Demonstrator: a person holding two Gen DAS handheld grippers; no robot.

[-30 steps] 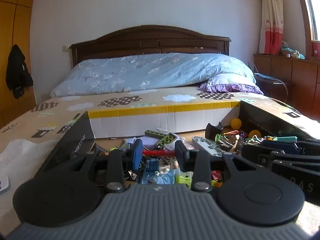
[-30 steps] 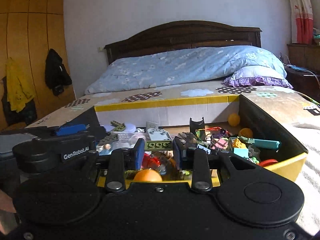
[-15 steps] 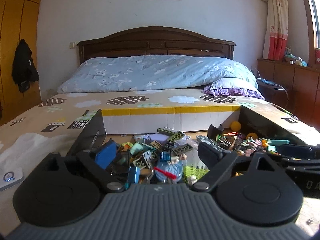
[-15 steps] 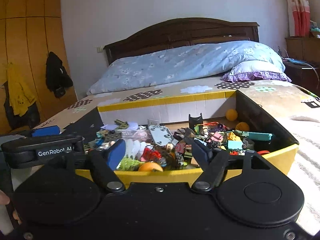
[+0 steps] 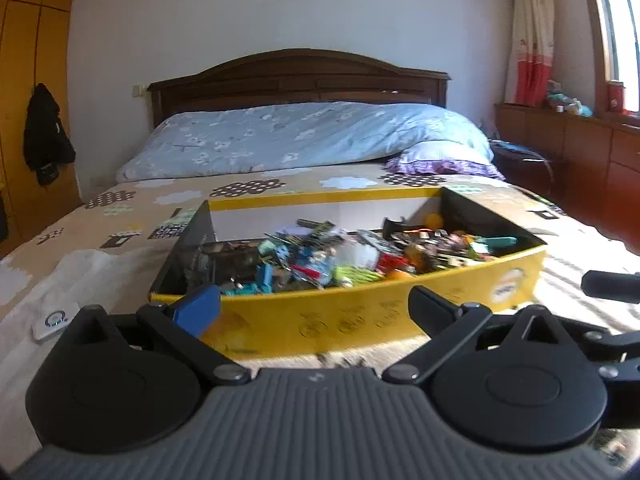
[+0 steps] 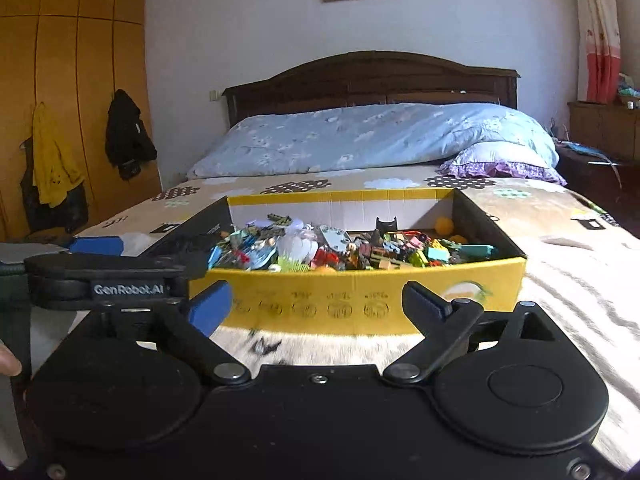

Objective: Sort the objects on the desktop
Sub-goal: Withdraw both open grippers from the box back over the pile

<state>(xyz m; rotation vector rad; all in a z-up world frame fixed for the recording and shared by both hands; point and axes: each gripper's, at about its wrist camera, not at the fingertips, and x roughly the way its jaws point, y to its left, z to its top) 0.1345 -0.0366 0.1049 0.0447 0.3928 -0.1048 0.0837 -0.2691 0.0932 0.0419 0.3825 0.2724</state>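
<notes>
A yellow cardboard box (image 5: 360, 320) (image 6: 360, 284) with black inner sides lies on the bed. It holds a heap of several small coloured toys and parts (image 5: 340, 256) (image 6: 320, 248). My left gripper (image 5: 312, 306) hangs short of the box's front wall, its jaws opening wide with nothing between them. My right gripper (image 6: 316, 304) also stays in front of the box, jaws opening and empty. In the right wrist view the left gripper (image 6: 106, 276) juts in from the left, beside the box's near left corner.
The patterned bed sheet (image 5: 132, 216) surrounds the box; a blue duvet (image 5: 304, 140) and purple pillow (image 5: 444, 162) lie behind it. A small white device (image 5: 50, 322) rests on the bed at left. A fingertip (image 6: 9, 362) shows at the left edge. Wardrobe (image 6: 72, 80) left, cabinet (image 5: 580, 152) right.
Both grippers have drawn back from over the box's contents and risen a little, so its yellow front wall now shows. Both pairs of jaws have spread from narrow to wide.
</notes>
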